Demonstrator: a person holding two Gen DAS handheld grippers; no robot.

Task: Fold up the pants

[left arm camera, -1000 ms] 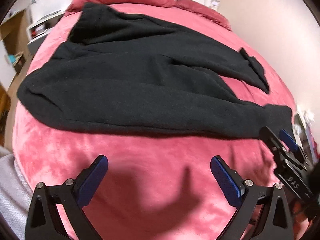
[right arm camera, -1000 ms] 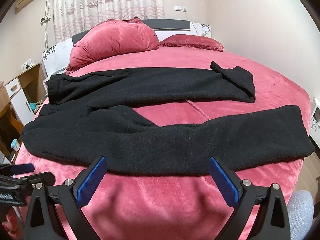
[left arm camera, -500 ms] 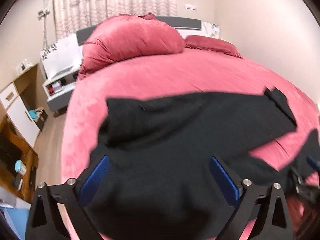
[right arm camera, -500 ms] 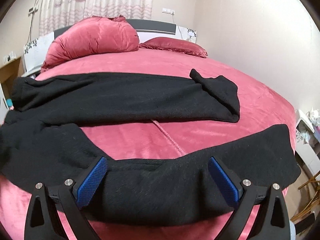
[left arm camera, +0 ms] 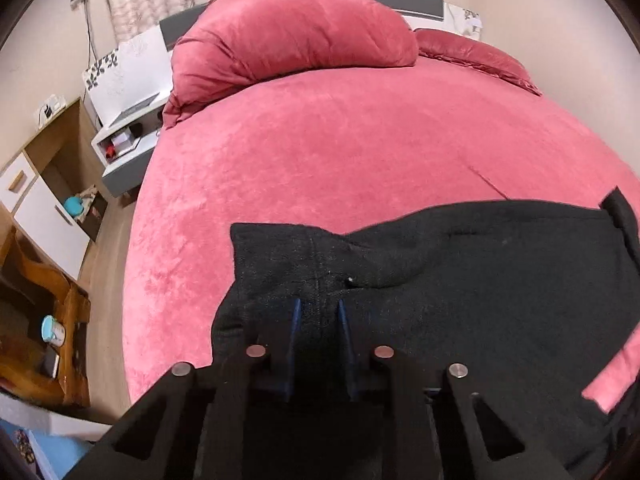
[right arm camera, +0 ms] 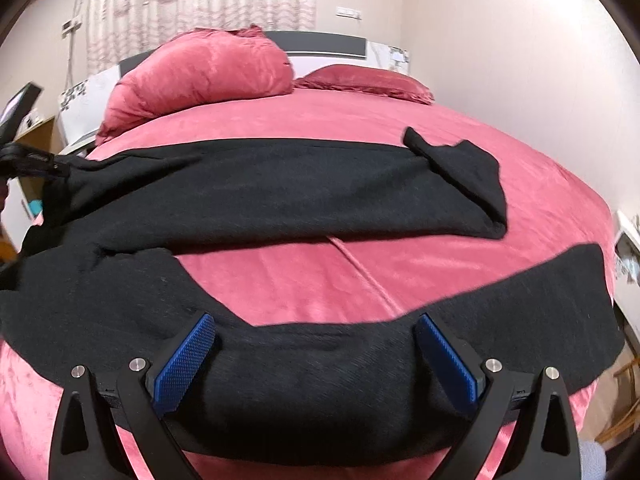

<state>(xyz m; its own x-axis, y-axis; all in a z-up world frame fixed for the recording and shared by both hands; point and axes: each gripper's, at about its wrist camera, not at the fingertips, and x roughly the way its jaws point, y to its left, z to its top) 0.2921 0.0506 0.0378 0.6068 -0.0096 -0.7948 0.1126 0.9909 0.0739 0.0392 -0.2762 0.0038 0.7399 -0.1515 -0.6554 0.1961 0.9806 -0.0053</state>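
Black pants (right arm camera: pixel 280 196) lie spread across the pink bed (right arm camera: pixel 360 128), legs running to the right with a pink gap between them. My left gripper (left arm camera: pixel 319 308) is shut on the waist end of the pants (left arm camera: pixel 460 280), its blue pads pinching the black cloth. In the right wrist view the left gripper shows at the far left edge (right arm camera: pixel 28 160), at the waist. My right gripper (right arm camera: pixel 314 328) is open, its blue pads (right arm camera: pixel 184 356) straddling the near leg, with cloth between the jaws.
A big pink pillow (left arm camera: pixel 292 36) and a flat pillow (right arm camera: pixel 360 82) lie at the headboard. A white nightstand (left arm camera: pixel 128 148) and wooden furniture (left arm camera: pixel 40 320) stand left of the bed. A white object (right arm camera: pixel 628 248) stands at the right bed edge.
My left gripper moved onto the waist and closed on the cloth. My right gripper moved forward over the near leg and stays open.
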